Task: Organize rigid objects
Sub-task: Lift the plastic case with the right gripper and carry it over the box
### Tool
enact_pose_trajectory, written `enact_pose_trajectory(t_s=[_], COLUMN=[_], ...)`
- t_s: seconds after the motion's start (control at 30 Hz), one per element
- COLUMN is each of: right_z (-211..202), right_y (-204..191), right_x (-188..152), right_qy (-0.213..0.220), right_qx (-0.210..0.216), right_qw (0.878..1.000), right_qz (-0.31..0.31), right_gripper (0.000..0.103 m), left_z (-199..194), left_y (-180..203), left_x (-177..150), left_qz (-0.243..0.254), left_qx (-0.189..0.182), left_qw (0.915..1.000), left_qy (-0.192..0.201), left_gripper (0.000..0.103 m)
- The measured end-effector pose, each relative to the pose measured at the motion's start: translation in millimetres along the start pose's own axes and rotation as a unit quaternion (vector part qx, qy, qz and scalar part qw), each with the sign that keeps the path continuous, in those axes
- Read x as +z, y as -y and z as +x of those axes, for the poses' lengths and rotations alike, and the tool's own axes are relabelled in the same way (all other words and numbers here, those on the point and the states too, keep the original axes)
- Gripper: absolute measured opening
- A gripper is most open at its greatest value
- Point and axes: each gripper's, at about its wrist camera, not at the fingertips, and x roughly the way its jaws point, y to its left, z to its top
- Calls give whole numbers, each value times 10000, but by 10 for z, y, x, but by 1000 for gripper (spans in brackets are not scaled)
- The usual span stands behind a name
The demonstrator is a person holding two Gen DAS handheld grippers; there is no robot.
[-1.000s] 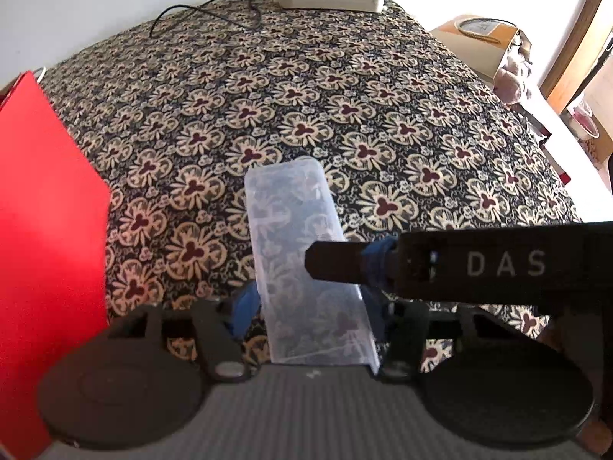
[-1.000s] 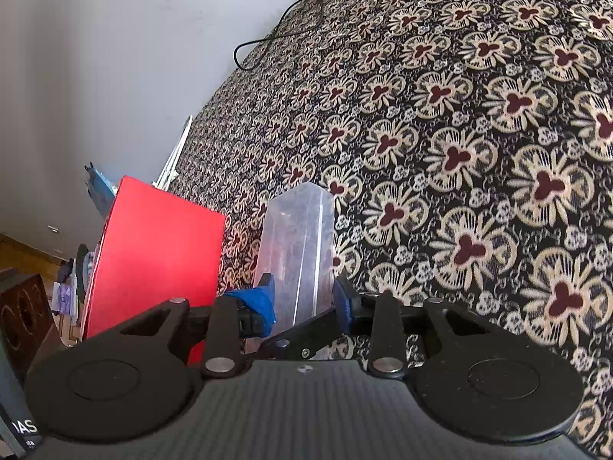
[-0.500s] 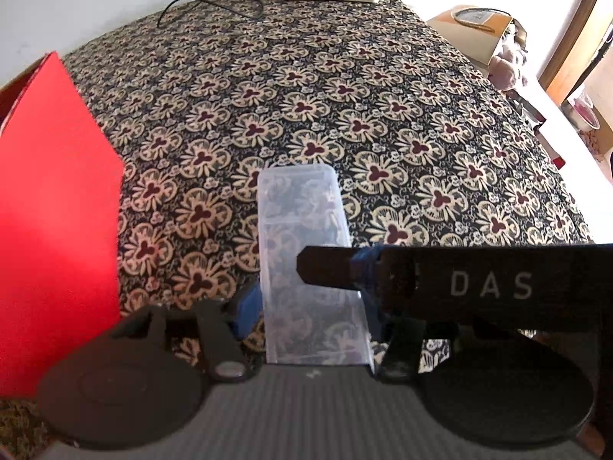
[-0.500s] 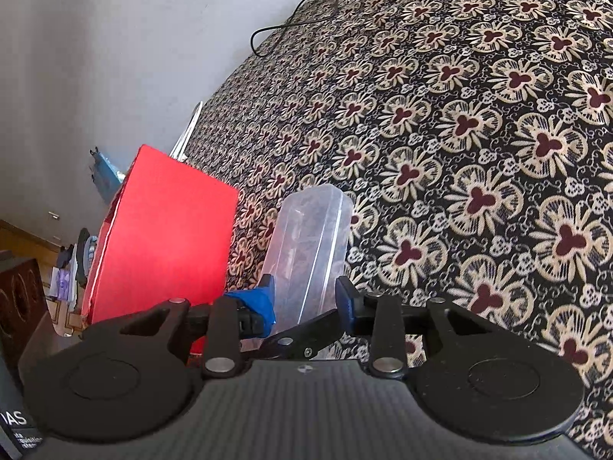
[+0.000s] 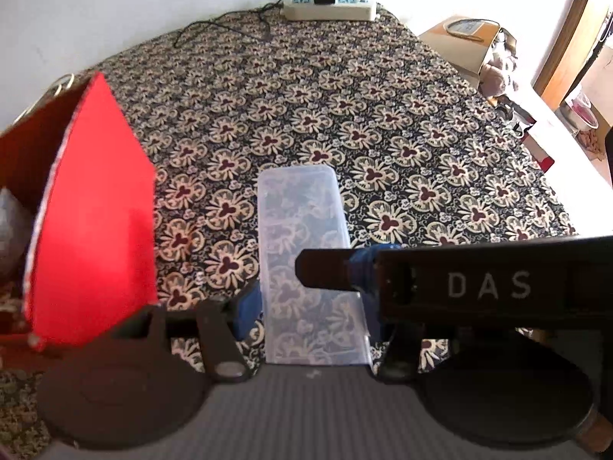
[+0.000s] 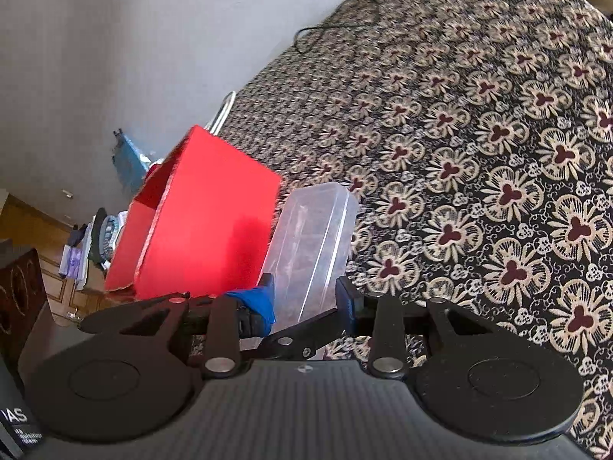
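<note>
A clear, empty rectangular plastic box [image 5: 302, 245] hangs just above the floral tablecloth [image 5: 345, 115]. Both grippers hold it. My left gripper [image 5: 306, 314] is shut on its near end, blue pads pressing on the two long sides. My right gripper [image 6: 304, 297] is shut on the same box [image 6: 314, 237] across its thin depth. In the left wrist view its black finger [image 5: 325, 272] reaches in from the right over the box's top face. An open-topped red cardboard box [image 5: 92, 214] stands right beside it on the left, also seen from the right wrist as the red box [image 6: 207, 222].
A white power strip [image 5: 329, 9] with a black plug and cable lies at the table's far edge by the wall. A brown cardboard box [image 5: 459, 42] sits beyond the right edge. Clothes and furniture [image 6: 88, 245] lie on the floor past the red box.
Both grippers have risen with the clear box still held between them. The red box now shows lower and more fully, with its open top in view.
</note>
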Motion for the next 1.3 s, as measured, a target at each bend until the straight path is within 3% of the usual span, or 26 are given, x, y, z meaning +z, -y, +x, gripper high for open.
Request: enact_pose_trajectory(t_s=[0.23, 0.43, 0.87, 1.03, 1.3], right_z=[-68, -72, 372, 582, 1056], right_y=[-261, -685, -1714, -1872, -2059], right_x=[-50, -8, 178, 254, 388], right_qy=[55, 431, 1155, 1087, 533], right_qx=[16, -12, 83, 104, -12], right_qw=[9997, 9977, 9864, 9858, 9914], right_qz=[-228, -519, -1169, -1276, -1196], right_gripper=[20, 20, 20, 20, 19], left_z=[-266, -588, -1245, -1289, -1055], left_y=[-8, -150, -1108, -1526, -2061], left_x=[-97, -103, 62, 108, 142], left_qz=[74, 212, 337, 279, -61], left_qx=[-19, -105, -104, -104, -74], left_qw=[9998, 9981, 9888, 9883, 9933], left_qy=[163, 570, 1452, 1493, 1155], left_gripper=[53, 53, 52, 52, 52])
